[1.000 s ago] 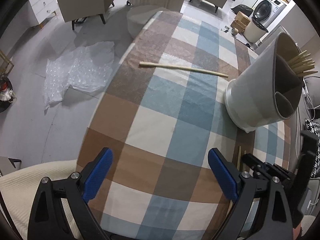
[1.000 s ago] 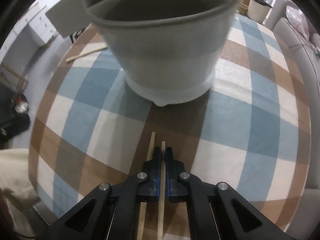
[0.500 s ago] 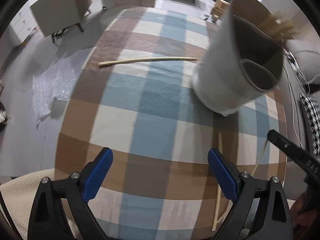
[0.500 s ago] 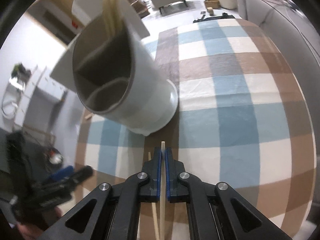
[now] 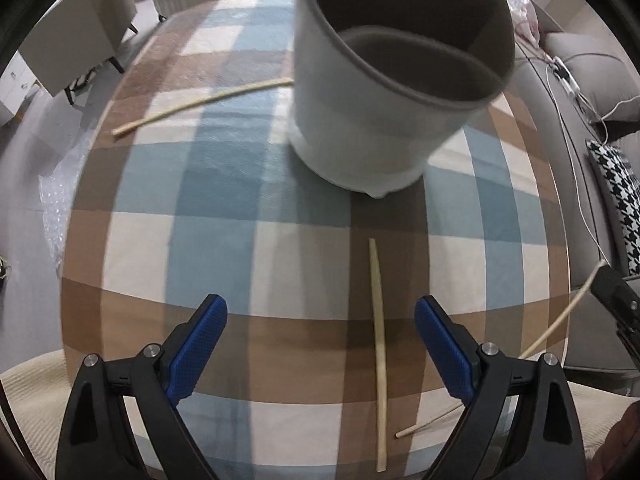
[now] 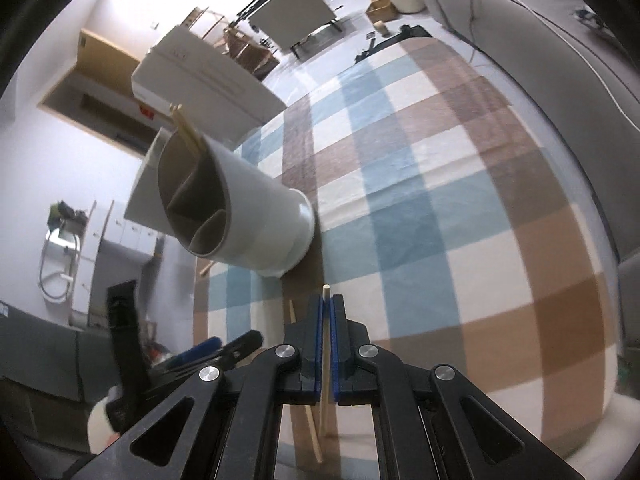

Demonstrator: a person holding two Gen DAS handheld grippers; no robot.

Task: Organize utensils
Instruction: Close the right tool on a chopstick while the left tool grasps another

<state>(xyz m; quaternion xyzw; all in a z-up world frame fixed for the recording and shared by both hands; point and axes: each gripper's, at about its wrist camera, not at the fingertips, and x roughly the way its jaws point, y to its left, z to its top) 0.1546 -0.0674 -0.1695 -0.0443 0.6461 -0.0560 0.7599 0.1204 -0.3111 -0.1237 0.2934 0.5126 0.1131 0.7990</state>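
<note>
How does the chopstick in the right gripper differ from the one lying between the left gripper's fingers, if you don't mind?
The held chopstick is clamped in the shut right gripper and lifted off the tablecloth; the loose chopstick lies flat on it, untouched, between the open left gripper's fingers. Both are pale, slim sticks.

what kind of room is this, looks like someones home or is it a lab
Most likely a lived-in home, a living and dining area. A table under a checked tablecloth has a grey sofa with a houndstooth cushion beside it, and upholstered chairs stand on the floor behind. Nothing in view looks like lab equipment.
</note>
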